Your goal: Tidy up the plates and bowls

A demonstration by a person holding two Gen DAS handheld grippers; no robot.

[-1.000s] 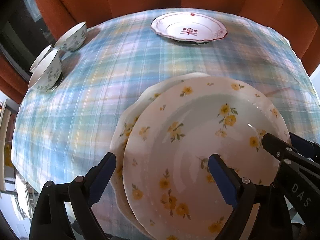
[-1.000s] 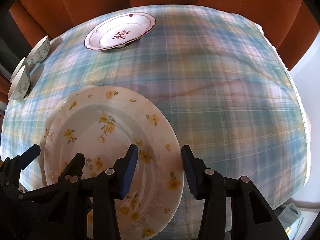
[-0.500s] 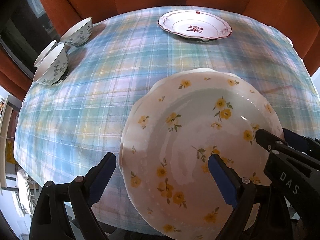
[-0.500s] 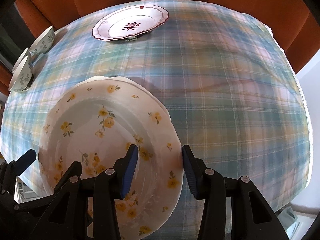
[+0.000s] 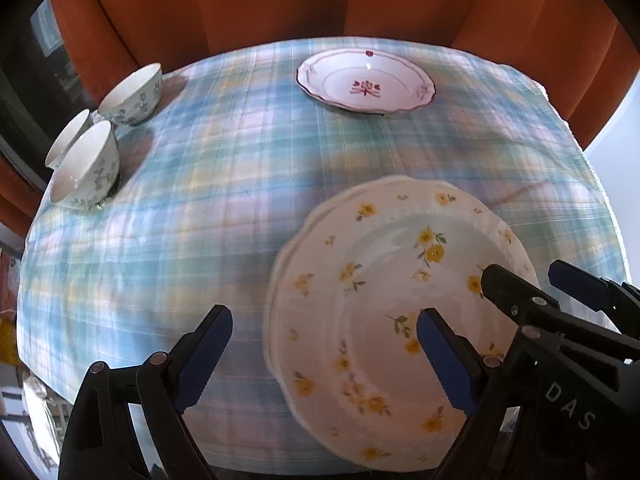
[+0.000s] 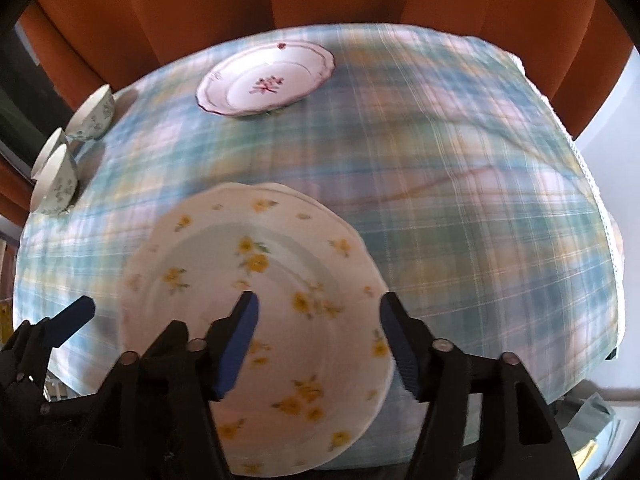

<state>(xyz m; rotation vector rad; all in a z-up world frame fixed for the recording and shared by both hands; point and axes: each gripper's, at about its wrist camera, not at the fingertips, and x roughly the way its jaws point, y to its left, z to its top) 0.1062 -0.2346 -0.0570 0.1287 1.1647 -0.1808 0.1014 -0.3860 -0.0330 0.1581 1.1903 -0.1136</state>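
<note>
On the plaid-clothed table (image 5: 248,184), the white yellow-flowered ceramic plate (image 5: 384,304) lies stacked on another near the front edge. Above it, the right gripper (image 6: 318,330) has just been opening, empty; the left gripper (image 5: 324,344) hangs spread wide, empty.

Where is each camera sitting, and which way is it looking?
Left wrist view: sits on the left gripper, looking steeply down over the checked tablecloth; its two blue-padded fingers show, open, and the right gripper juts in from the right.
Right wrist view: sits on the right gripper, also looking steeply down; its own fingers show, jaws just opened, nothing pressed between them, with the left gripper at lower left.
Both share: the stacked yellow-flower plates, the red-flower plate, three bowls and orange chairs behind.
</note>
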